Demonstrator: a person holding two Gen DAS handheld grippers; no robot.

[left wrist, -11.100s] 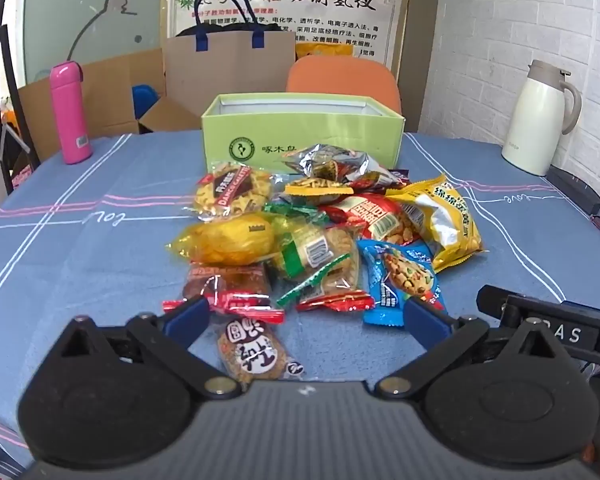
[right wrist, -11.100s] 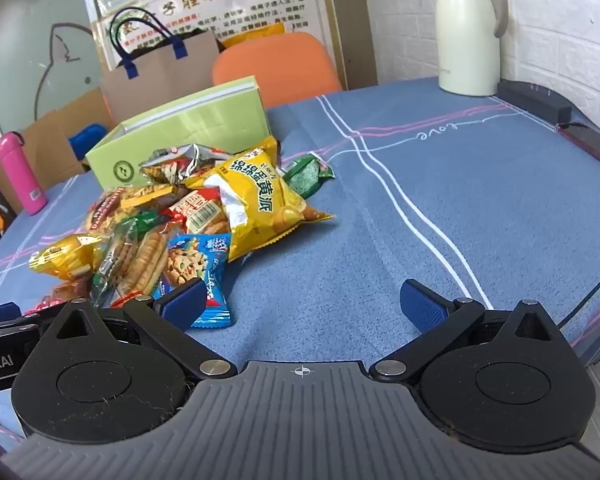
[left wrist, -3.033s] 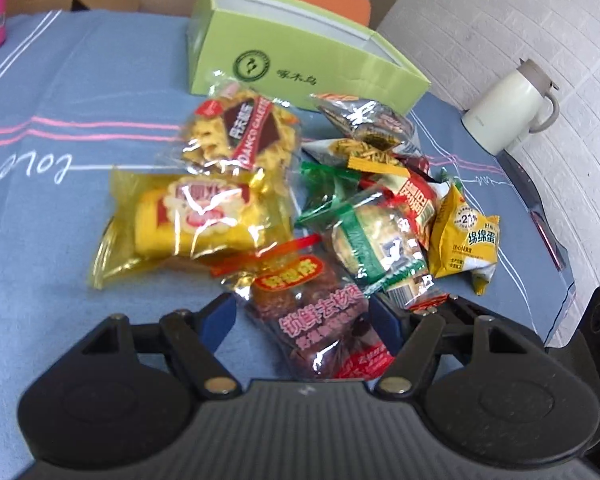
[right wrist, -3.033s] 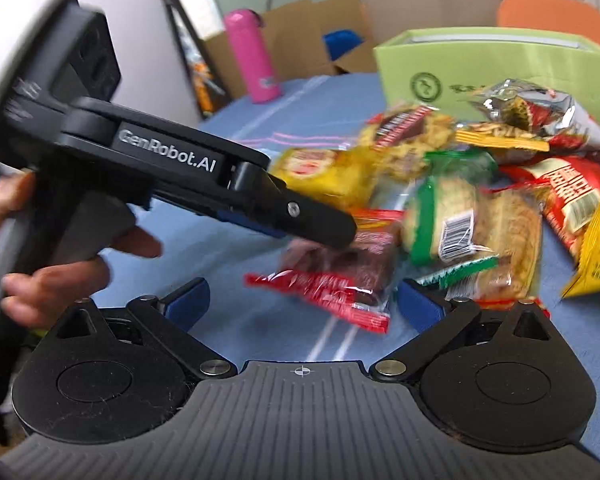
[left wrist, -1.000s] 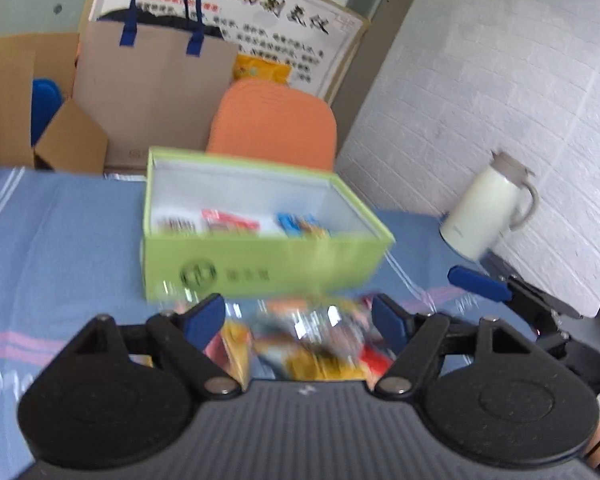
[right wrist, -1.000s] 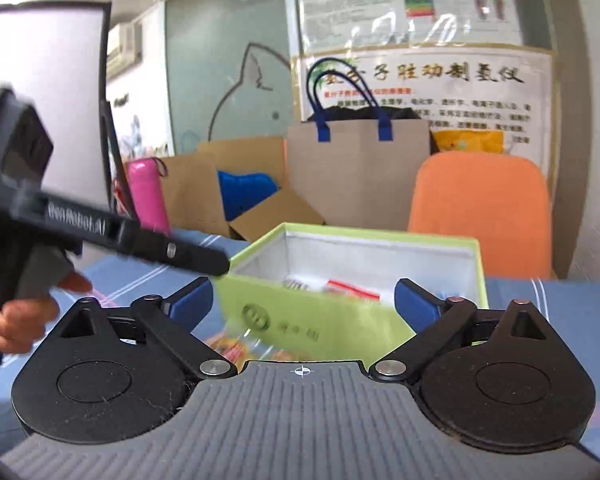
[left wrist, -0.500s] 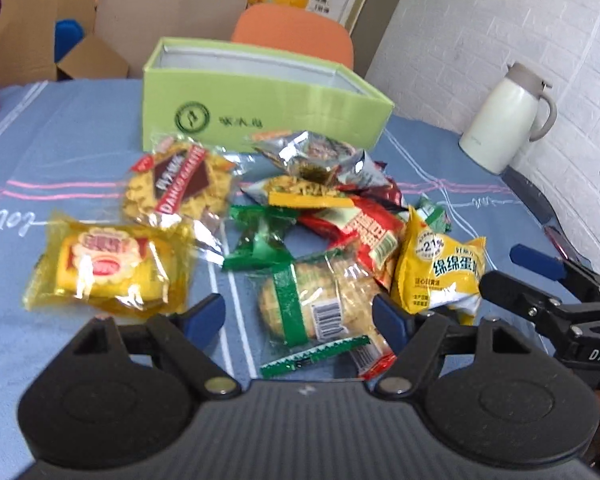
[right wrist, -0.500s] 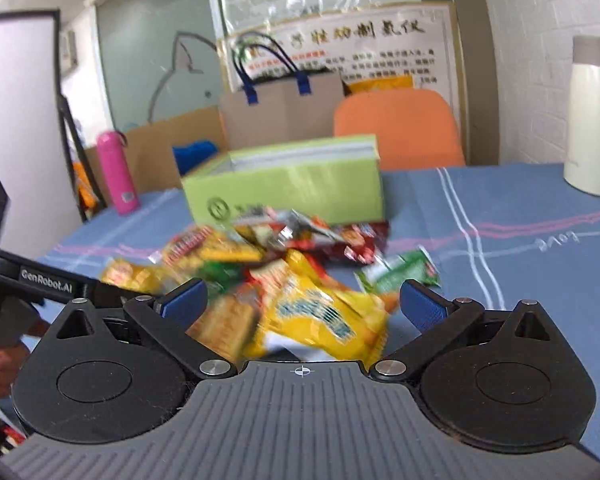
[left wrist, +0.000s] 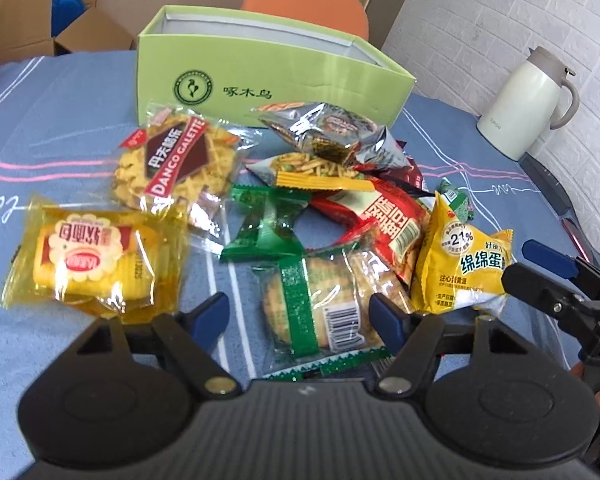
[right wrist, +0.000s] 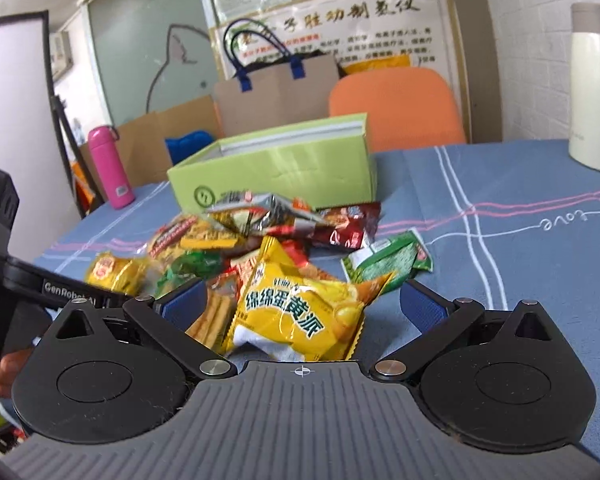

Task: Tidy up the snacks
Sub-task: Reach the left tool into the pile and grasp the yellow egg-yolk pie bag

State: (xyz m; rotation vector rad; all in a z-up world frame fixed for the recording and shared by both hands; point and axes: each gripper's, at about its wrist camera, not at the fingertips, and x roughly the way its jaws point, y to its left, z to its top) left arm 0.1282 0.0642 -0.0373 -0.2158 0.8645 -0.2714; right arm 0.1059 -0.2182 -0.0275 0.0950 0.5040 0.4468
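Glossy crinkled plastic film wraps the yellow cake packet (right wrist: pixel 300 320) and biscuit pack (left wrist: pixel 320 308); silver foil pouch (left wrist: pixel 328 132). Matt green cardboard box (left wrist: pixel 268 80). Woven blue cloth covers the counter (left wrist: pixel 60 120). Smooth glossy cream jug (left wrist: pixel 520 108).

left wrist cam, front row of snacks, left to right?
Clear yellow cake pack → green-banded biscuit pack → yellow egg-yolk pie bag → right gripper, at the frame's right edge.

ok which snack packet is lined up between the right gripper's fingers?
The opaque yellow egg-yolk pie packet, lying between the open right gripper. The other yellow packet is see-through and lies farther left.
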